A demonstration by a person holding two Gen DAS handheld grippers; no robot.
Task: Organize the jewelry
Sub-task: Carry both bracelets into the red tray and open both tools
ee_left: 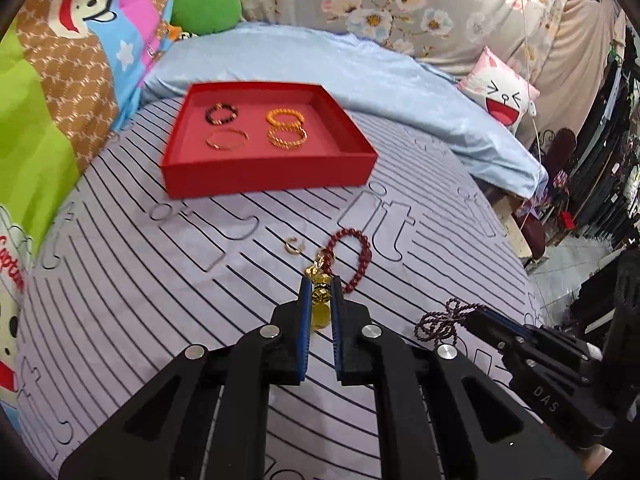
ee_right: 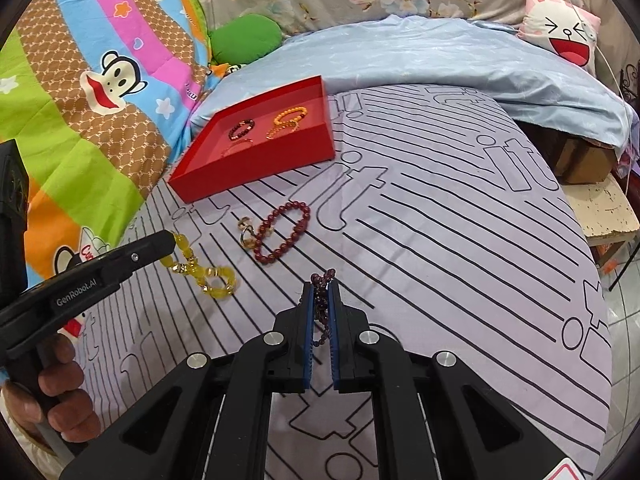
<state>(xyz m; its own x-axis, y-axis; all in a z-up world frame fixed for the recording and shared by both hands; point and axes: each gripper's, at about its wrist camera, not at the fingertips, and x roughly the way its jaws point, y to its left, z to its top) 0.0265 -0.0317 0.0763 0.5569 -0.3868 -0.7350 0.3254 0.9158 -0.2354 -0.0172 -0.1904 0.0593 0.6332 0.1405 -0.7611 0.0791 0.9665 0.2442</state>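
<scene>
A red tray (ee_left: 264, 178) (ee_right: 256, 164) lies on the striped bedsheet and holds several bracelets: dark beads (ee_left: 221, 113), orange beads (ee_left: 285, 117), a gold chain (ee_left: 287, 138) and a thin bangle (ee_left: 227, 139). My left gripper (ee_left: 321, 286) (ee_right: 170, 242) is shut on a yellow bead bracelet (ee_left: 320, 300) (ee_right: 208, 276). My right gripper (ee_right: 320, 288) (ee_left: 472, 318) is shut on a thin dark purple bead string (ee_right: 321, 300) (ee_left: 438, 320). A dark red bead bracelet (ee_left: 350, 258) (ee_right: 284, 232) and a small gold ring (ee_left: 293, 245) (ee_right: 246, 234) lie on the sheet between grippers and tray.
A light blue blanket (ee_left: 360, 76) lies behind the tray. A cartoon quilt (ee_right: 80, 92), a green cushion (ee_left: 206, 8) and a pink cat pillow (ee_left: 500, 92) ring the bed. The bed's edge drops off at the right (ee_right: 592, 264).
</scene>
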